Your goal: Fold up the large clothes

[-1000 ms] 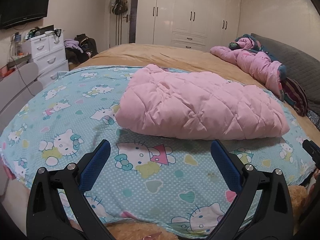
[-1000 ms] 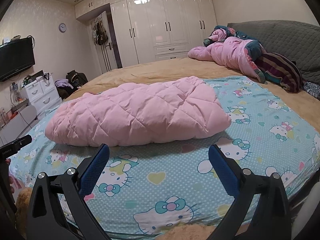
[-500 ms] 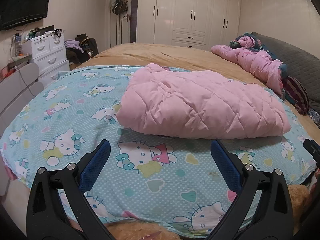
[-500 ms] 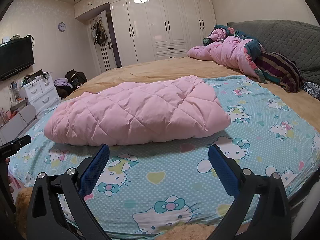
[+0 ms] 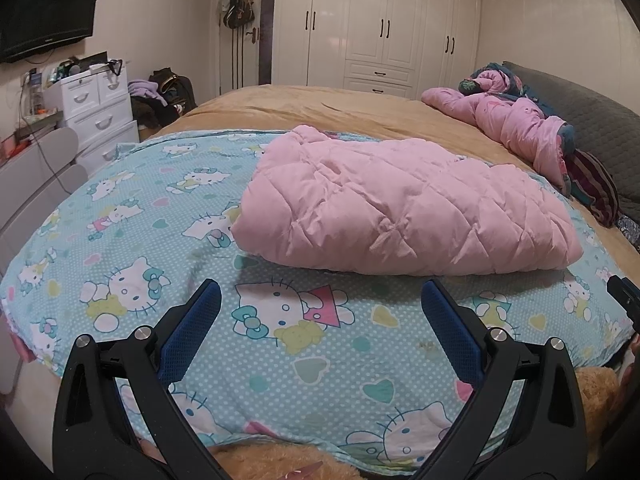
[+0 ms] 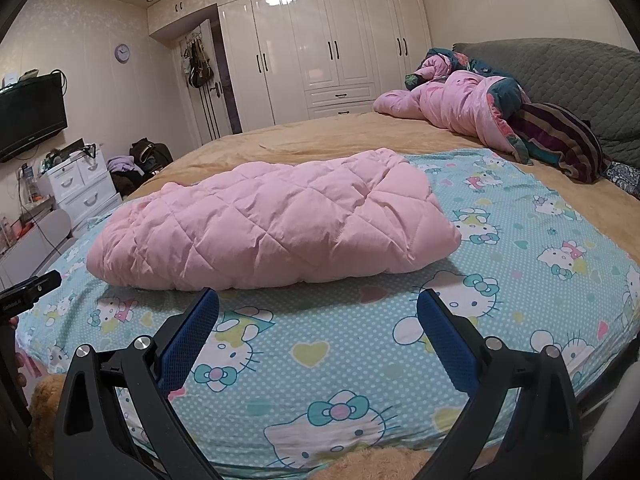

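A pink quilted padded garment (image 5: pixel 400 204) lies folded into a thick bundle on a light-blue Hello Kitty sheet (image 5: pixel 280 328) on the bed; it also shows in the right wrist view (image 6: pixel 272 228). My left gripper (image 5: pixel 320 300) is open and empty, held above the sheet just short of the bundle's near edge. My right gripper (image 6: pixel 318 308) is open and empty, also just short of the bundle. Neither touches the garment. The edge of the other gripper shows at the right of the left wrist view (image 5: pixel 624 300) and at the left of the right wrist view (image 6: pixel 28 292).
A crumpled pink duvet (image 6: pixel 452 104) and a striped cloth (image 6: pixel 560 136) lie by the grey headboard (image 6: pixel 560 68). A tan blanket (image 5: pixel 320 108) covers the far bed. White drawers (image 5: pixel 96 100), a TV (image 5: pixel 44 20) and wardrobes (image 5: pixel 380 24) stand beyond.
Both grippers have drifted back and up very slightly; the bundle sits a little lower in view. The garment has not moved and both grippers stay open.
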Motion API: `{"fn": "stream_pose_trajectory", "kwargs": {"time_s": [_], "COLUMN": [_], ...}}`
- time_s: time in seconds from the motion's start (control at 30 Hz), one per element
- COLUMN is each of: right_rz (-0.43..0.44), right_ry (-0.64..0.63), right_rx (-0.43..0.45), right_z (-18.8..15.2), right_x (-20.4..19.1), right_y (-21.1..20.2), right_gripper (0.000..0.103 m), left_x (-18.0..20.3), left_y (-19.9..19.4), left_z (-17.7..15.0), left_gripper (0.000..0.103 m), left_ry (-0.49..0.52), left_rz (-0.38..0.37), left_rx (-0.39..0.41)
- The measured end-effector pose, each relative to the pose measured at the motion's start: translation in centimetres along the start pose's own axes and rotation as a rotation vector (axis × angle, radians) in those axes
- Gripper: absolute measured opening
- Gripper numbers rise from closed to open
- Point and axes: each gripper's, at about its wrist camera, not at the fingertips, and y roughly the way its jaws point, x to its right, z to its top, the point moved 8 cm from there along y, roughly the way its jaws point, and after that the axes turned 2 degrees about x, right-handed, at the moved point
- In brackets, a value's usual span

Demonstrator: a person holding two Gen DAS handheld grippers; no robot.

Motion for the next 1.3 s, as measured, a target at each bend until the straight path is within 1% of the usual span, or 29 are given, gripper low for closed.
{"fn": "stream_pose_trajectory", "kwargs": {"time_s": [0.7, 0.97, 1.17, 1.3], "right_rz": [0.0, -0.017, -0.031, -0.034], "right_ry": [0.002, 0.003, -0.008, -0.012], "right_rx": [-0.002, -0.008, -0.017, -0.026], "right_z": [0.0, -0.3, -0.4, -0.4], "right_x": [0.1, 0.4, 0.2, 0.1], "right_y": [0.0, 0.2, 0.4, 0.6], "right_gripper": [0.099, 0.099, 0.099, 0.099], "left_x": [0.0, -0.1, -0.5, -0.9], "left_y": [-0.1, 0.1, 0.7, 1.1], "left_z": [-0.2, -0.5, -0.9, -1.4], "left_gripper": [0.094, 0.094, 0.094, 0.094], "left_ry": [0.008, 0.02, 0.03, 0.006], "left_rz": [0.003, 0.007, 0.017, -0.007], "left_rx": [-0.001, -0.008, -0.035, -0.058]}}
